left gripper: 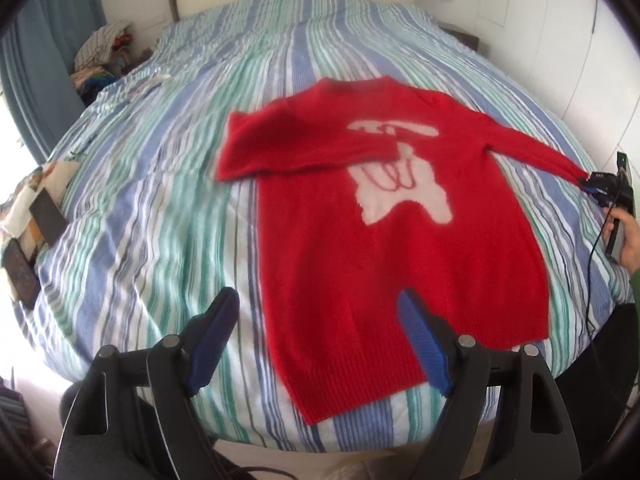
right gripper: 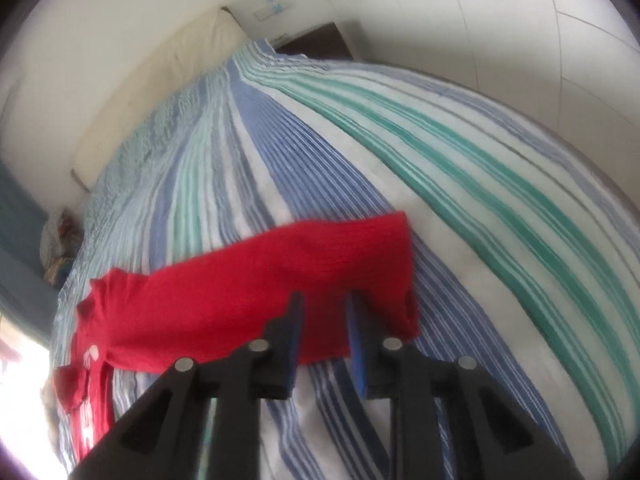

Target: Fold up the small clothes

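Note:
A red knit sweater [left gripper: 340,248] with a white picture on its chest lies flat on the striped bed [left gripper: 160,200]. Its left sleeve [left gripper: 288,148] is folded across the chest. My left gripper [left gripper: 316,294] hovers wide open over the hem, holding nothing. The other sleeve [left gripper: 532,148] stretches out to my right gripper [left gripper: 598,188] at the bed's right edge. In the right wrist view that sleeve [right gripper: 248,300] lies across the sheet under my right gripper [right gripper: 325,300]. Its jaws stand slightly apart, with red knit showing in the gap and no visible pinch.
A heap of clothes [left gripper: 104,52] sits at the far left corner. Dark flat devices [left gripper: 44,216] rest on a patterned cloth at the left edge. A cream headboard cushion [right gripper: 160,92] lines the far end. A person's hand [left gripper: 628,240] and a cable [left gripper: 592,272] are at the right.

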Action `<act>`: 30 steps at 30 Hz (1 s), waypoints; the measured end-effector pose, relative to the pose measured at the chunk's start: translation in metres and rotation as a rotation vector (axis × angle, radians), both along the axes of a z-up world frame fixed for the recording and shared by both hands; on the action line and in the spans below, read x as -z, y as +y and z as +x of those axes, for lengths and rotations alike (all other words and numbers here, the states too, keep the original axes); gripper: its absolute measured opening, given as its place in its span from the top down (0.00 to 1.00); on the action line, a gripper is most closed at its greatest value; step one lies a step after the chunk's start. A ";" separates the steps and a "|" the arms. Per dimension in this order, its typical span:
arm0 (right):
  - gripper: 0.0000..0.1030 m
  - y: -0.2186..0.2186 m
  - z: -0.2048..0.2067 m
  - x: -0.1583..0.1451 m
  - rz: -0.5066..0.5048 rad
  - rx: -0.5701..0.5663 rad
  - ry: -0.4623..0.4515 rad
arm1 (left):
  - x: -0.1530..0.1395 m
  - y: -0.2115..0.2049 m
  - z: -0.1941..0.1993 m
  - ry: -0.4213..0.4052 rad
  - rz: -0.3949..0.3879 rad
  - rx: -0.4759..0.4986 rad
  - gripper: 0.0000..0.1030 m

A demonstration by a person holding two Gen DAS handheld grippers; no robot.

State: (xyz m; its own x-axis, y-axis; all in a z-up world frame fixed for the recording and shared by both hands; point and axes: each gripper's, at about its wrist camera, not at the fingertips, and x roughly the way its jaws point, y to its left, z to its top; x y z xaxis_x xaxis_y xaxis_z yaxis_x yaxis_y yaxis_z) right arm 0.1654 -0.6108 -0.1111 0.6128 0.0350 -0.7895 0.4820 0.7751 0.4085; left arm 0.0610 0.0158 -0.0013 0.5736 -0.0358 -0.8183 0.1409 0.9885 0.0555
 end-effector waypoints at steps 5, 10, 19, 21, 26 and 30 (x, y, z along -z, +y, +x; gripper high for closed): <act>0.85 0.008 -0.016 -0.028 -0.189 0.051 -0.018 | -0.021 -0.024 0.051 -0.089 0.095 0.197 0.10; 0.67 0.043 -0.051 -0.075 -0.209 -0.013 -0.163 | 0.026 -0.071 0.119 -0.049 0.287 0.479 0.10; 0.57 0.128 -0.079 -0.080 -0.316 -0.173 -0.242 | 0.108 -0.096 0.211 0.081 0.301 0.526 0.27; 0.57 0.130 -0.078 -0.081 -0.342 -0.183 -0.255 | 0.110 -0.102 0.216 0.062 0.269 0.544 0.34; 0.57 0.137 -0.071 -0.075 -0.346 -0.204 -0.239 | 0.087 -0.077 0.234 0.070 0.058 0.391 0.95; 0.57 0.143 -0.076 -0.079 -0.387 -0.214 -0.252 | 0.026 0.026 0.233 -0.066 -0.122 0.071 0.95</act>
State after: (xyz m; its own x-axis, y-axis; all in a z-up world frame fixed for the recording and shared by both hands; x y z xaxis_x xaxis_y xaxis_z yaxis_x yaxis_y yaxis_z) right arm 0.0899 -0.4681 -0.0321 0.7971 -0.0853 -0.5978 0.2195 0.9632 0.1553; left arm 0.2937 0.0422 -0.0269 0.6188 -0.1747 -0.7659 0.2106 0.9762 -0.0525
